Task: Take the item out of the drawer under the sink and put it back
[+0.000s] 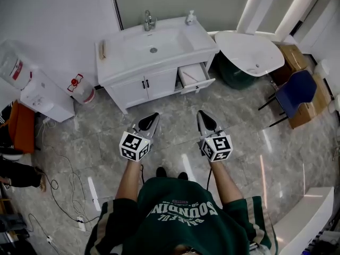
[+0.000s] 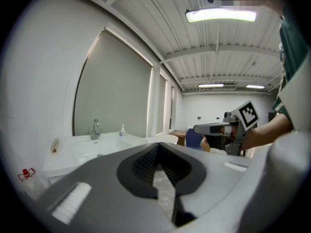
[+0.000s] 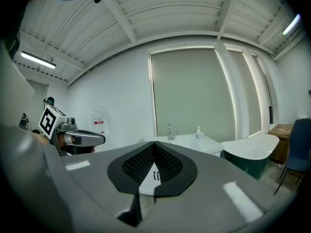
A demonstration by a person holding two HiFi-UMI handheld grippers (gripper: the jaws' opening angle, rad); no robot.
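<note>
**Person facing the sink cabinet, both grippers empty.**
The white sink cabinet (image 1: 130, 89) fills the upper centre of the head view. Its drawer (image 1: 194, 76), at the cabinet's right end, stands pulled out; whether an item lies inside cannot be made out. At centre frame, well apart from the drawer, the left gripper (image 1: 152, 116) and right gripper (image 1: 203, 115) sit side by side, jaws pressed together on nothing.
</note>
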